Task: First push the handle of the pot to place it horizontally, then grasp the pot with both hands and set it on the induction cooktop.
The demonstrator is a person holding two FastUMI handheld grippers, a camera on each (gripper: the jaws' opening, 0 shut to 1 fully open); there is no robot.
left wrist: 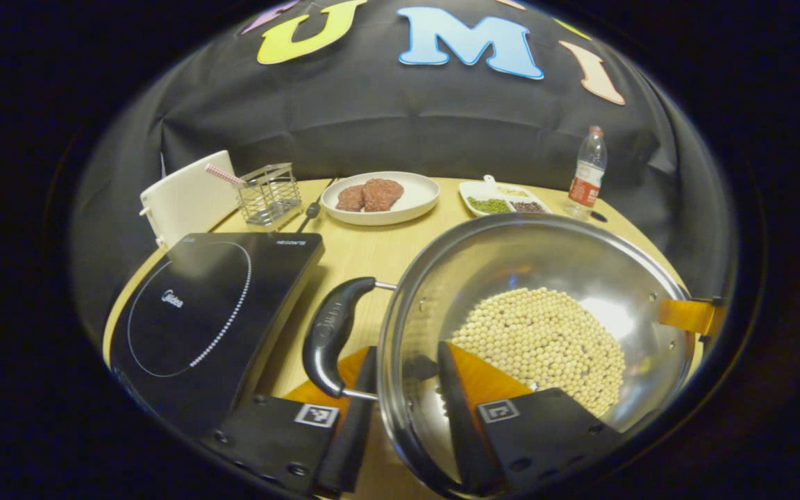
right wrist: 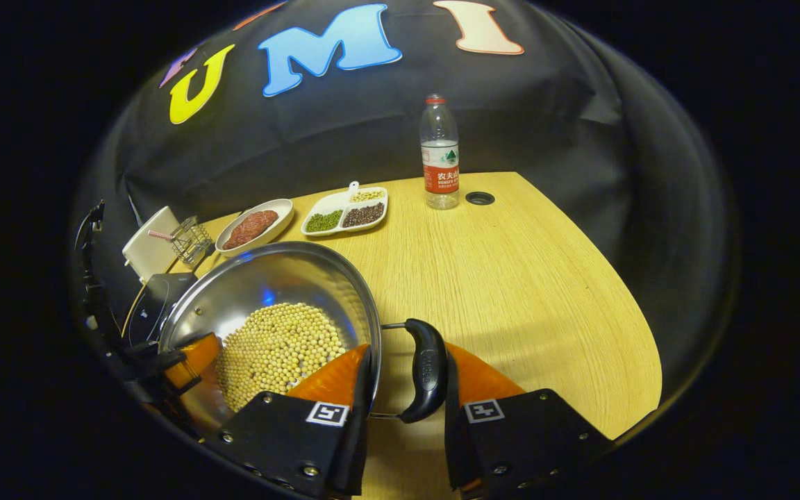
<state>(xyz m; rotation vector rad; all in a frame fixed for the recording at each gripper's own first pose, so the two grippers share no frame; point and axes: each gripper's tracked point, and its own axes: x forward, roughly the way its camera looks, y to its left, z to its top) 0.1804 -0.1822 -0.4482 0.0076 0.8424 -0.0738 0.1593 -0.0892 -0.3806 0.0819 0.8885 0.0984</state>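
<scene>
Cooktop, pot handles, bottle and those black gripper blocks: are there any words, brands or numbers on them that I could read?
No text can be quoted with confidence.
induction cooktop: two small pale brand marks, too blurred to read.
pot handle: faint embossed mark, too small to read.
bottle: the label carries print; not read off here.
left gripper and right gripper: square black-and-white code tags, patterns rather than words.

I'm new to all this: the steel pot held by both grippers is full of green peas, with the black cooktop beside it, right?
Not quite. The pot holds pale yellow beans, as the left gripper view shows; green ones lie in the divided dish farther back. The rest stands: both grippers hold it, beside the black cooktop.
</scene>
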